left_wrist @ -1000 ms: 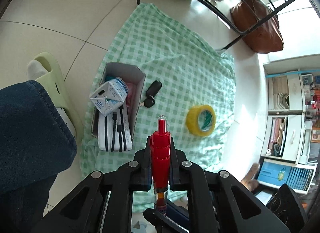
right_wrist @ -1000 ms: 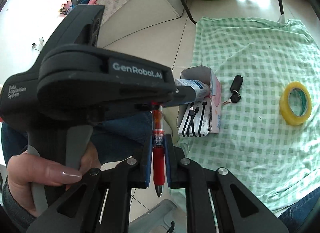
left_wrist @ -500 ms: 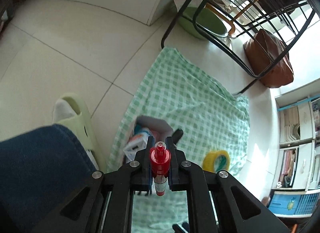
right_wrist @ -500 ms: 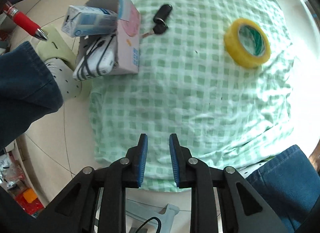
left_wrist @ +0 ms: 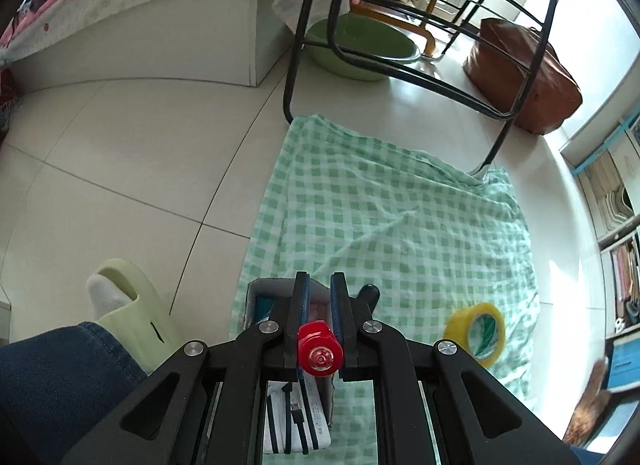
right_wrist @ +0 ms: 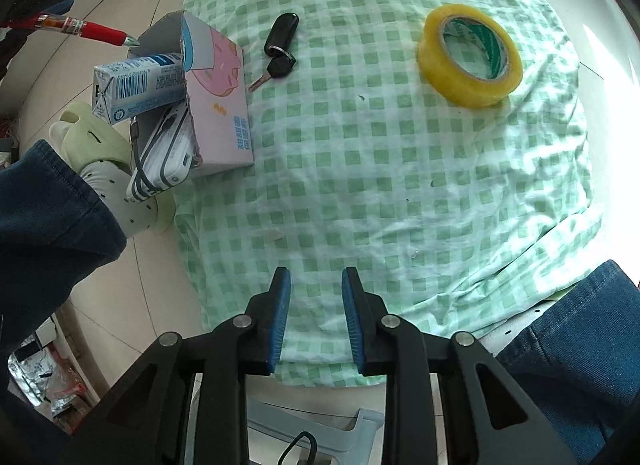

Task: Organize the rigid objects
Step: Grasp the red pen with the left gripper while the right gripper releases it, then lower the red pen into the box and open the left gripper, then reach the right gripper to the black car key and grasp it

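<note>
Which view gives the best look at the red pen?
The right wrist view: the red pen shows side-on, tip over the box. The left wrist view shows only its red end, clamped in the left tool.

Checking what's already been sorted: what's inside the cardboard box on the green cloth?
The cardboard box holds a blue-and-white carton, sticking out of its open top, and a white power bank with dark cables. Anything beneath or behind them is hidden by the box walls.

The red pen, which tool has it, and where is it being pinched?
The left tool pinches the red pen near its clicker end; the tip points at the box. The right tool holds nothing.
</note>
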`<act>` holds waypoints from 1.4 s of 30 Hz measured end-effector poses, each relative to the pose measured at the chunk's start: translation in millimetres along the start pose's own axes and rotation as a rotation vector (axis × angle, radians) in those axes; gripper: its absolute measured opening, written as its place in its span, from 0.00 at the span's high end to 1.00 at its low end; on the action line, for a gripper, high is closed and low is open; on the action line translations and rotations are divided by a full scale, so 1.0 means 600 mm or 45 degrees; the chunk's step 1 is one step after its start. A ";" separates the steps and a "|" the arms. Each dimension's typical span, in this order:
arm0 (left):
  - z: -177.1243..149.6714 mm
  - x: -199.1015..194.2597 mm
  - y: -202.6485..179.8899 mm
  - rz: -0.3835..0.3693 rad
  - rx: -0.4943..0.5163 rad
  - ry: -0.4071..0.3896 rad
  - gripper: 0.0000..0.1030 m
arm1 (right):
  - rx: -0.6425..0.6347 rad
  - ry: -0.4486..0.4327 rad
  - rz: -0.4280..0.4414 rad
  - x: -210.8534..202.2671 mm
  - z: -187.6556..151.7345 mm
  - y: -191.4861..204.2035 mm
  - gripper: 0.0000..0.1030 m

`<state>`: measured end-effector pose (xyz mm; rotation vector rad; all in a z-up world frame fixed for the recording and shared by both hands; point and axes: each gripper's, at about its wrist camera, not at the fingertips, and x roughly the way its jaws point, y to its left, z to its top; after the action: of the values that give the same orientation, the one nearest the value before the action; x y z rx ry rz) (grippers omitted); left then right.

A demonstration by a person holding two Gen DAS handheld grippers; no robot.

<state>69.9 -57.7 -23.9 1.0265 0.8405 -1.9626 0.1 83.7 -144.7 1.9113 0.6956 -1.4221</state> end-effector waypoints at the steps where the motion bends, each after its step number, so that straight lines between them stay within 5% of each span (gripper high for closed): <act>1: -0.003 0.004 0.006 0.007 -0.031 -0.002 0.93 | -0.003 0.002 -0.001 0.002 0.000 0.000 0.72; 10: 0.014 0.015 0.028 -0.027 -0.185 0.005 0.92 | 0.034 0.012 0.001 0.010 -0.001 -0.018 0.71; 13: 0.011 0.023 0.033 -0.051 -0.215 0.060 0.73 | 0.041 0.019 -0.009 0.014 0.000 -0.020 0.67; 15: 0.017 0.028 0.038 -0.056 -0.254 0.101 0.47 | 0.039 0.023 -0.014 0.016 0.000 -0.020 0.61; 20: 0.023 0.024 0.023 -0.101 -0.233 0.189 0.26 | 0.019 0.018 -0.035 0.019 0.001 -0.016 0.46; 27: 0.012 0.036 0.001 -0.073 -0.117 0.597 0.25 | -0.110 -0.022 -0.272 0.044 0.016 -0.013 0.43; 33: 0.064 -0.024 -0.040 -0.041 0.147 0.726 0.25 | -0.162 0.033 -0.372 0.076 0.055 -0.048 0.43; 38: 0.119 -0.070 -0.092 0.094 0.463 0.639 0.25 | -0.103 -0.011 -0.236 0.070 0.105 -0.066 0.31; 42: 0.142 -0.053 -0.087 0.073 0.477 0.556 0.25 | -0.105 -0.017 -0.140 0.073 0.140 -0.062 0.31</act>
<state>7.1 -90.5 53.6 1.7227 0.6654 -1.9158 -67.7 45.4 -210.4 1.8236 0.8510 -1.4484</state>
